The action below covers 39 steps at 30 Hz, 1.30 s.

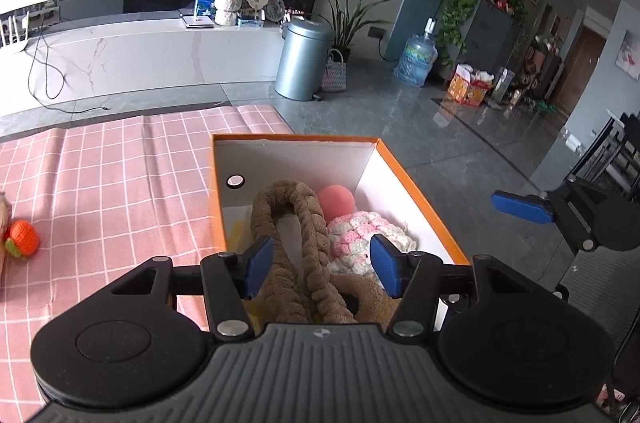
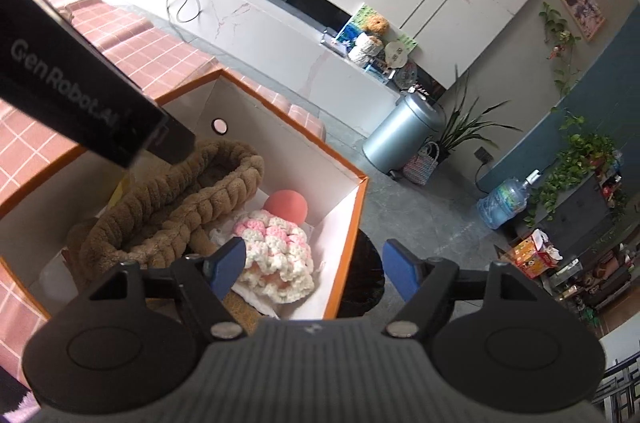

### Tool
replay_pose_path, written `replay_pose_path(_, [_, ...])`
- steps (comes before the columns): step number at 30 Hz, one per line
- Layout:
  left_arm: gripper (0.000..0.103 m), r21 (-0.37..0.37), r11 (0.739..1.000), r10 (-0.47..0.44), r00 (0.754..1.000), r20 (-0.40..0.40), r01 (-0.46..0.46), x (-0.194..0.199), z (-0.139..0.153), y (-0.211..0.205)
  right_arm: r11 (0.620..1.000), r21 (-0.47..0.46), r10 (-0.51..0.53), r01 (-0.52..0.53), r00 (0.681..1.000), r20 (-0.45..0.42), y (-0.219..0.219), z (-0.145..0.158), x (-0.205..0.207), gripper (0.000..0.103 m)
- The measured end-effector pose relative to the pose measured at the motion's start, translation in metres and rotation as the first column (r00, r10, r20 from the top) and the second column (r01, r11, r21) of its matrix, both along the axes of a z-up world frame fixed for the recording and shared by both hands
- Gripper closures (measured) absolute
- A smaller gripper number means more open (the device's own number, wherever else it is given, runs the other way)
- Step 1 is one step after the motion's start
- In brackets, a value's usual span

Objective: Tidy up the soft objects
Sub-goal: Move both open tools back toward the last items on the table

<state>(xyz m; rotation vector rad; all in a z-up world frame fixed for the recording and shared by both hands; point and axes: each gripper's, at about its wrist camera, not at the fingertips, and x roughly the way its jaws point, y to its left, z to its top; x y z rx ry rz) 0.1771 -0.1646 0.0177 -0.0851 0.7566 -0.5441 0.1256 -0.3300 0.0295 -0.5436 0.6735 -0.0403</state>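
Pink checked tablecloth (image 1: 100, 163) carries an orange box (image 1: 416, 183) at its edge. Inside the box: brown plush braided bag (image 1: 304, 223), long axis running along the box, loop handle pointing to the far wall; pink-white crochet piece (image 1: 360, 235) beside it; pink ball (image 1: 336, 199) behind. Left gripper (image 1: 320, 263) and right gripper (image 2: 312, 271) both hang above the box, jaws apart, holding nothing. Small orange crochet toy (image 1: 24, 237) lies well apart on the cloth.

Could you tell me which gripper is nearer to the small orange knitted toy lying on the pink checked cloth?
Left. The left gripper hangs open over the orange box, the orange knitted toy off to its left; the right gripper is over the box's far side.
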Motion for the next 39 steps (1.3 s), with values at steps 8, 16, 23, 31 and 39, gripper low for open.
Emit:
replay_pose_path(8, [0.037, -0.067, 0.996, 0.065, 0.996, 0.066, -0.061, -0.027, 0.009, 0.041, 0.971, 0.218, -0.131, 0.099, 0.982, 0.134, 0.021, 0.019, -0.036, 0.019])
replay_pose_path(16, [0.037, -0.041, 0.992, 0.127, 0.980, 0.153, -0.122, -0.051, 0.010, 0.086, 0.918, 0.370, -0.222, 0.144, 0.958, 0.180, 0.061, 0.014, -0.050, 0.018])
replay_pose_path(23, [0.038, -0.037, 0.978, 0.210, 0.958, 0.195, -0.206, -0.062, 0.001, 0.137, 0.893, 0.439, -0.208, 0.100, 0.957, 0.203, 0.104, 0.008, -0.053, 0.017])
replay_pose_path(31, [0.042, 0.021, 0.947, 0.305, 0.917, 0.258, -0.321, -0.065, -0.021, 0.193, 0.863, 0.506, -0.107, 0.001, 0.978, 0.180, 0.153, -0.007, -0.038, 0.017])
replay_pose_path(39, [0.046, 0.027, 0.917, 0.384, 0.898, 0.214, -0.399, -0.053, -0.040, 0.234, 0.850, 0.524, 0.015, -0.059, 0.996, 0.087, 0.198, -0.028, -0.011, 0.017])
